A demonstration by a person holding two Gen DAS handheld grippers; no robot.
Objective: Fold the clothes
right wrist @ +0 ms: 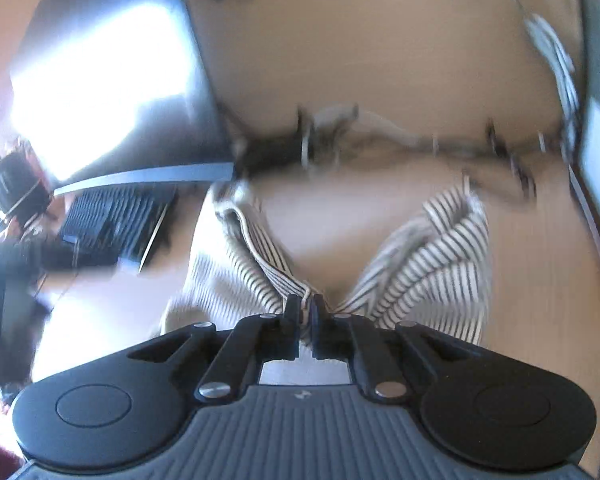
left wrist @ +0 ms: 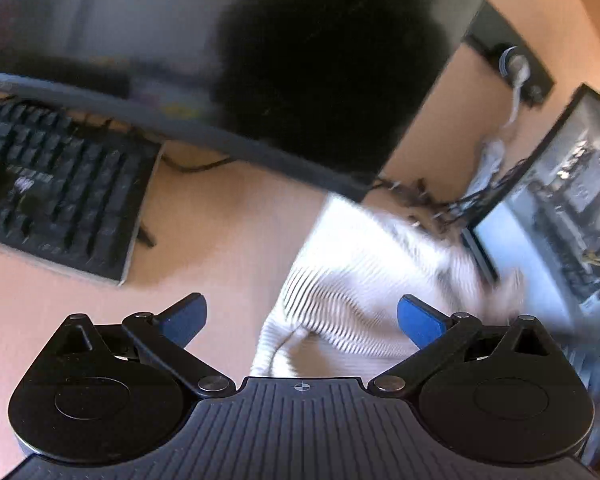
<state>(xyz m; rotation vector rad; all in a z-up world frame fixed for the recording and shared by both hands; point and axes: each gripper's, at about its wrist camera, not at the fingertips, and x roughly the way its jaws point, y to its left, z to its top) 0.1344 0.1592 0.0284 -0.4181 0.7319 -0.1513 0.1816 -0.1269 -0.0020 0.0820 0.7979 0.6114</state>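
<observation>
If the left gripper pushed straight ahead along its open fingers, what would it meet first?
Probably the white black-striped knit garment on the tan desk; the left gripper points at its near edge. Blur leaves depth unclear.

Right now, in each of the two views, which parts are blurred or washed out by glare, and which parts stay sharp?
Left wrist view: the white black-striped knit garment and curved grey monitor smear with motion; the black keyboard stays fairly readable. Right wrist view: the cables along the desk's back are streaked, a window glare whitens the left side, and the gripper body stays sharp.

Bare desk [left wrist: 220,216] lies open between the keyboard [left wrist: 60,192] and, seemingly, a cable tangle [left wrist: 420,196] under the monitor [left wrist: 260,60].
</observation>
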